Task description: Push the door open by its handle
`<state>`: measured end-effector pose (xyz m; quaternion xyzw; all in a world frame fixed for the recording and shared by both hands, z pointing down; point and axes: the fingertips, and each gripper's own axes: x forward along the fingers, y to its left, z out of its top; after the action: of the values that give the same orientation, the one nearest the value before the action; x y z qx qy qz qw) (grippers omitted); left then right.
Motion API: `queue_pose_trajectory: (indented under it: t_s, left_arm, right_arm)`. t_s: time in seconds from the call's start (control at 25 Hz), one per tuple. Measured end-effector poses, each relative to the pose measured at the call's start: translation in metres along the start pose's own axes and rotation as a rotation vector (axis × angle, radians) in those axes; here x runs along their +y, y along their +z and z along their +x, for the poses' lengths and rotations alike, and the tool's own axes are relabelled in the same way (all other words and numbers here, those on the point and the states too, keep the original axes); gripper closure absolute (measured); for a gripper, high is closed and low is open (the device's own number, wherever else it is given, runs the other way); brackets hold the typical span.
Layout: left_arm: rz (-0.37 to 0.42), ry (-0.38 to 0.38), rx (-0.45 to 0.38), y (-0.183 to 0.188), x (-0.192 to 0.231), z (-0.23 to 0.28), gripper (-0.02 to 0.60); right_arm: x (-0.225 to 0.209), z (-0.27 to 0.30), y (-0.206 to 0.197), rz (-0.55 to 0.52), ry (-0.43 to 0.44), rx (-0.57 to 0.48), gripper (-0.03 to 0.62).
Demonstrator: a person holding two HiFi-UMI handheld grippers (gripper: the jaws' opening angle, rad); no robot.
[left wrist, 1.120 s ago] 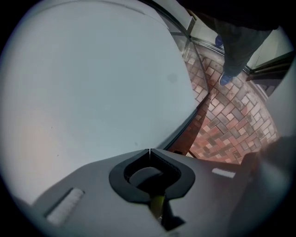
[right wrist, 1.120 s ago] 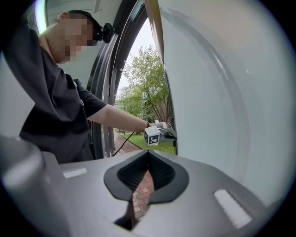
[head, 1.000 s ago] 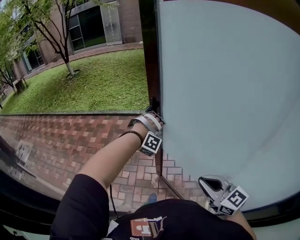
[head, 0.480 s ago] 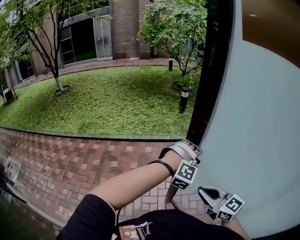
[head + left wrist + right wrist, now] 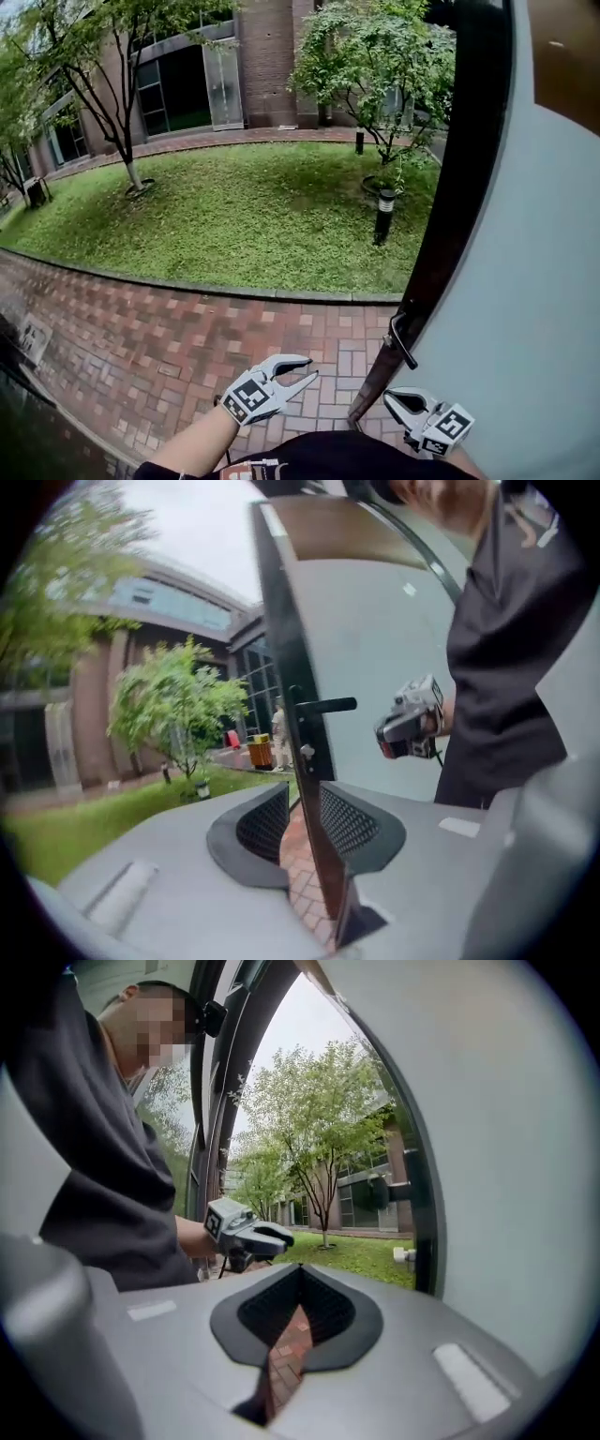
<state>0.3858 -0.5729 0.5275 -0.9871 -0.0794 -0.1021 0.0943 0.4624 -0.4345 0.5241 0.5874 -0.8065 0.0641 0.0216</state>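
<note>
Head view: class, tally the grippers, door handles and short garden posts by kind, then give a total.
Grippers: 2, left gripper and right gripper
Door handle: 1
Short garden posts: 2
Total: 5

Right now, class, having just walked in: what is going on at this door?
A person holds a gripper in each hand at a door that stands swung open onto a brick path and a lawn. The left gripper is off the handle, out over the bricks. Its jaws have just been closing a little but stand apart, empty. The right gripper is shut and empty, low beside the door's edge.
</note>
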Motion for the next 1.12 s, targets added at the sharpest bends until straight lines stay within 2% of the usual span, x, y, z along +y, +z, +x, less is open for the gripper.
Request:
queue_pose_trajectory:
  t_s: [0.12,0.16,0.2,0.28,0.4,0.52,0.68,0.96,1.12]
  left_arm:
    - [-0.349,0.119,-0.085,-0.051,0.012,-0.015,0.542]
    - [-0.443,0.146,-0.106,-0.066,0.016,-0.017,0.568]
    - [-0.512,0.165,-0.123,-0.078,0.02,-0.017,0.581]
    - [-0.574,0.18,-0.142,-0.095,0.03,-0.019,0.583]
    - [-0.577,0.149,-0.143,-0.104,0.055,-0.018,0.583]
    - [-0.54,0.114,-0.119,-0.109,0.077,-0.014,0.583]
    - [-0.5,0.106,-0.111,-0.117,0.094,-0.025,0.583]
    - [-0.544,0.124,-0.113,-0.134,0.115,-0.055,0.583]
    - [-0.551,0.142,-0.129,-0.14,0.127,-0.07,0.583]
  right_arm:
    - [-0.026,0.009,-0.028,0.08,0.012,0.005,0.594]
    - [-0.034,0.011,-0.037,0.098,0.013,0.014,0.594]
    - [-0.039,0.014,-0.046,0.11,0.017,0.027,0.594]
    - [-0.048,0.017,-0.065,0.126,0.017,0.055,0.594]
    - [-0.073,0.031,-0.073,0.126,-0.042,0.069,0.594]
    - [-0.092,0.055,-0.078,0.112,-0.101,0.088,0.594]
    - [-0.085,0.083,-0.089,0.104,-0.086,0.111,0.594]
    - [-0.081,0.124,-0.067,0.066,-0.072,0.112,0.594]
    - [-0.079,0.142,-0.068,0.06,-0.06,0.129,0.594]
